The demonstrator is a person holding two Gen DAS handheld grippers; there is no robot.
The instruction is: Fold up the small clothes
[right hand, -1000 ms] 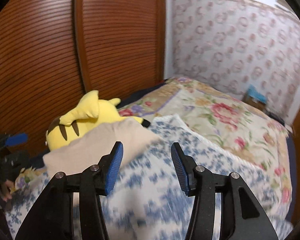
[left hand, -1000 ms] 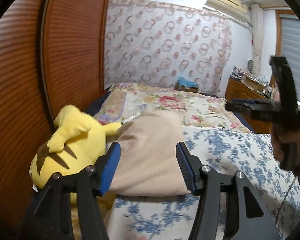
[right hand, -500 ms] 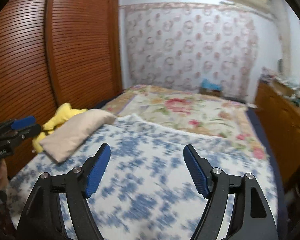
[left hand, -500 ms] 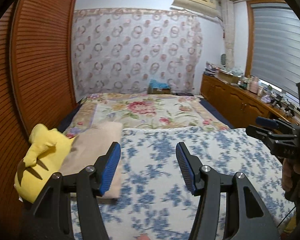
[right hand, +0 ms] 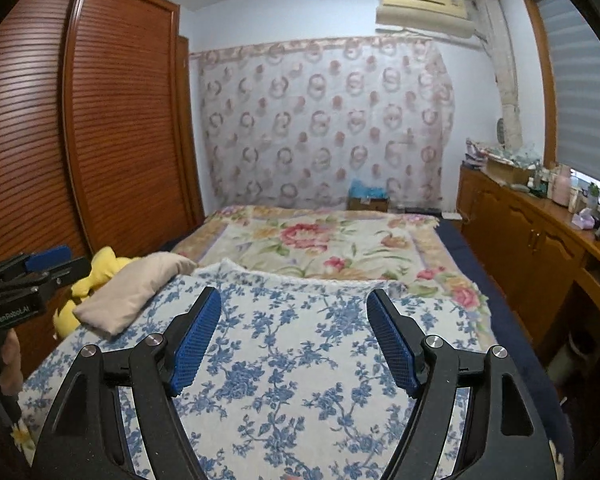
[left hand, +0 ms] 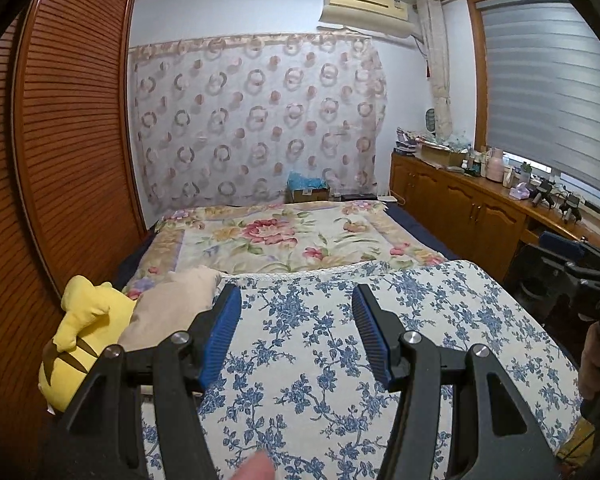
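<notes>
A folded beige garment (right hand: 134, 290) lies at the blue-flowered cover's (right hand: 292, 368) left edge against a yellow plush toy (left hand: 80, 332), long axis running toward the far wall. Left gripper (left hand: 296, 336) and right gripper (right hand: 294, 338) hang above the cover, jaws apart, empty.

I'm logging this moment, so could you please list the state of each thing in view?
Left gripper: jaws open, empty.
Right gripper: jaws open, empty.
Beige garment: folded, resting partly on the yellow plush toy.
Blue floral cloth: spread flat.
Window blind: lowered.
</notes>
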